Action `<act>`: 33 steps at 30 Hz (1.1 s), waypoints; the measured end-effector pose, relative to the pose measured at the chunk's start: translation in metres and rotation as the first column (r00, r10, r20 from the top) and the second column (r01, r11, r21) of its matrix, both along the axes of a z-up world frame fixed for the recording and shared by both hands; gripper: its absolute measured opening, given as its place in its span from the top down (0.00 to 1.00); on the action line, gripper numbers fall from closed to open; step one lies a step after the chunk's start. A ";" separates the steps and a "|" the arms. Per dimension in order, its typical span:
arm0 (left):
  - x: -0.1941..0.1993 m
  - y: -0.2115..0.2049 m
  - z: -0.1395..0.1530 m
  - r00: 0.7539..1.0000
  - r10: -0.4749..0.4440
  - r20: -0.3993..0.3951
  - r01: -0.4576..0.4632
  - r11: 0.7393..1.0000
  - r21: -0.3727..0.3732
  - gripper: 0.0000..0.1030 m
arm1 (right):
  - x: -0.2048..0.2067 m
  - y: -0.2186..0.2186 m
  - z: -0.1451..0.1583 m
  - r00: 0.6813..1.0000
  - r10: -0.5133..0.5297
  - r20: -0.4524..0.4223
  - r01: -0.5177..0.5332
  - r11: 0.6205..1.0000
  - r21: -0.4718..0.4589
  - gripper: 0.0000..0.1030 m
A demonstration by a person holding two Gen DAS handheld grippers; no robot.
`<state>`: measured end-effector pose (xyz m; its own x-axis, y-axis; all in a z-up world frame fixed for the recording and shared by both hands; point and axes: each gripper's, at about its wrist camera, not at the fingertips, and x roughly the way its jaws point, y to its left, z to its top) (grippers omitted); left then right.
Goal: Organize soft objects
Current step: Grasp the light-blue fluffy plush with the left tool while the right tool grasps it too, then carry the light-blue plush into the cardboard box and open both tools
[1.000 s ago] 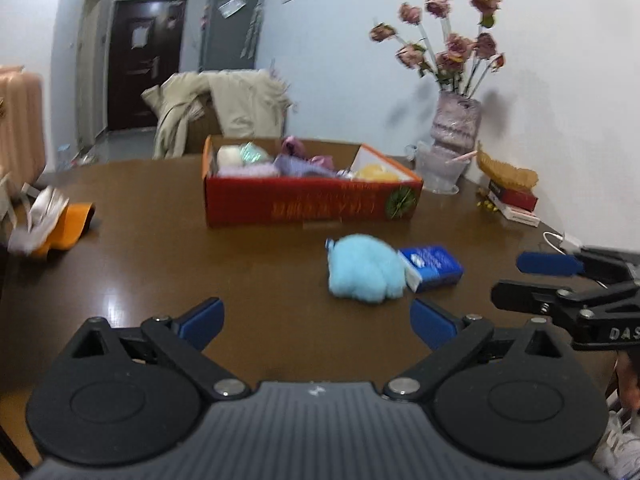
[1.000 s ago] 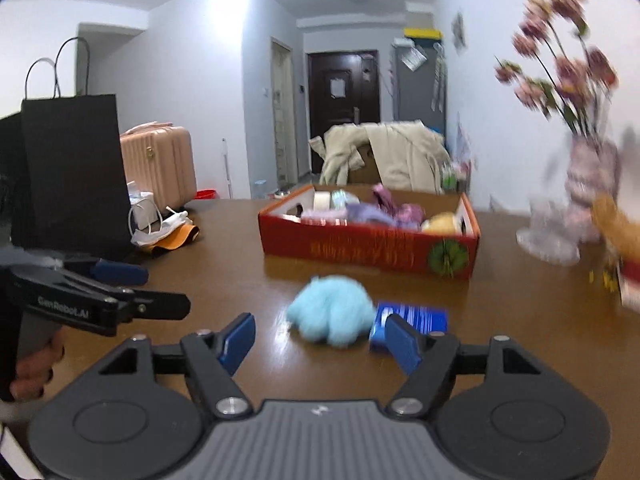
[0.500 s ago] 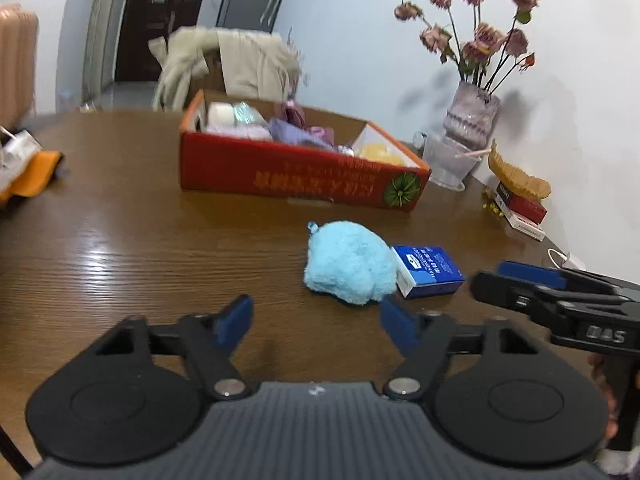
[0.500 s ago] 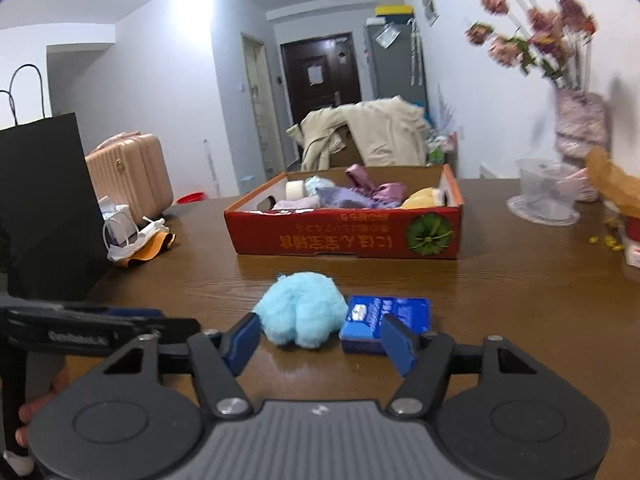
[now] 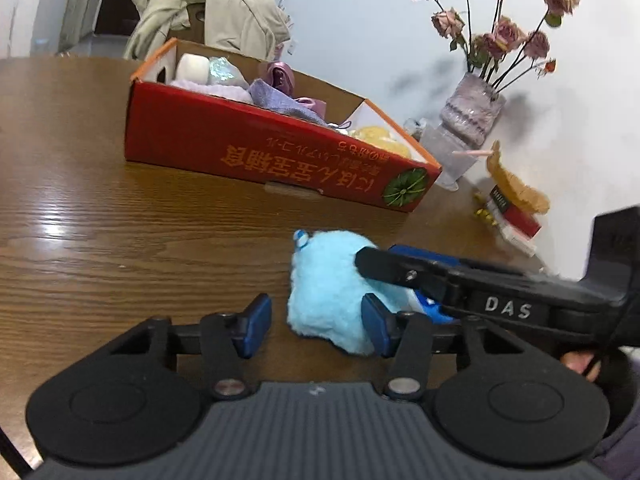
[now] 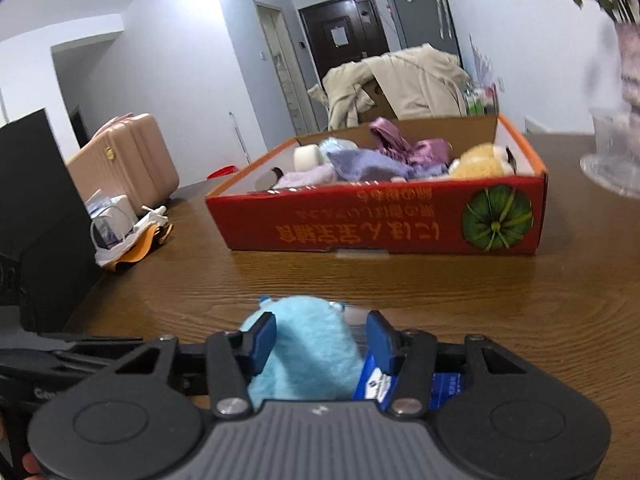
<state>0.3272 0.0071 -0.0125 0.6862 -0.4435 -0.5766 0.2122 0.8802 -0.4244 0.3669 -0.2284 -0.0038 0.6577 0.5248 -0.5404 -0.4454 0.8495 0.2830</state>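
Note:
A fluffy light-blue plush [image 5: 328, 292] lies on the brown table, also seen in the right wrist view [image 6: 308, 344]. My right gripper [image 6: 320, 340] is open, its blue pads on either side of the plush; it enters the left wrist view [image 5: 400, 268] from the right, over the plush. My left gripper [image 5: 316, 324] is open and empty, just in front of the plush. A red cardboard box [image 5: 256, 148] behind holds several soft items, among them purple cloths [image 6: 372, 160] and a yellow plush [image 6: 480, 164].
A blue packet [image 6: 400, 384] lies right of the plush. A vase of dried roses [image 5: 472, 116], a clear dish [image 6: 612, 160] and small books [image 5: 516, 216] stand at the right. A black bag [image 6: 36, 216] and orange cloth [image 6: 136, 240] are at the left.
Both grippers moved forward toward the blue plush. The right gripper came down around it, and the left gripper's jaws narrowed somewhat.

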 end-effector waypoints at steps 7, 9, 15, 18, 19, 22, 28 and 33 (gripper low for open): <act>0.010 0.005 -0.008 1.000 -0.027 0.001 0.027 0.998 -0.062 0.61 | 0.015 0.000 -0.010 0.997 0.052 -0.062 -0.047 0.996 0.082 0.62; 0.011 0.008 -0.007 1.000 -0.024 -0.005 0.024 0.996 -0.081 0.62 | 0.016 0.001 -0.009 0.996 0.051 -0.070 -0.045 0.995 0.090 0.66; -0.015 0.013 0.017 0.997 -0.032 0.064 0.038 0.995 -0.096 0.62 | -0.011 0.002 0.017 0.999 0.030 -0.037 -0.026 0.994 0.102 0.67; -0.036 0.011 0.035 0.994 -0.041 0.106 0.049 0.996 -0.081 0.62 | -0.037 0.001 0.036 1.000 0.005 -0.002 -0.005 0.994 0.108 0.67; -0.044 0.011 0.041 0.992 -0.044 0.121 0.054 0.995 -0.079 0.62 | -0.047 0.001 0.043 1.000 -0.003 0.015 0.001 0.994 0.106 0.67; -0.062 0.009 0.055 0.986 -0.050 0.157 0.063 0.995 -0.082 0.62 | -0.071 0.000 0.058 0.998 -0.019 0.053 0.013 0.994 0.110 0.67; -0.068 0.006 0.077 0.978 -0.064 0.199 0.080 0.994 -0.078 0.63 | -0.089 -0.002 0.081 0.994 -0.040 0.104 0.028 0.994 0.107 0.67; -0.014 0.002 0.103 0.973 -0.082 0.217 0.101 0.992 -0.078 0.63 | -0.047 -0.003 0.108 0.987 -0.056 0.149 0.043 0.995 0.090 0.67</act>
<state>0.3130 0.0095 0.0907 0.7428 -0.5529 -0.3775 0.3842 0.8138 -0.4361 0.3200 -0.2317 0.1038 0.7549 0.5295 -0.3869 -0.4462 0.8471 0.2886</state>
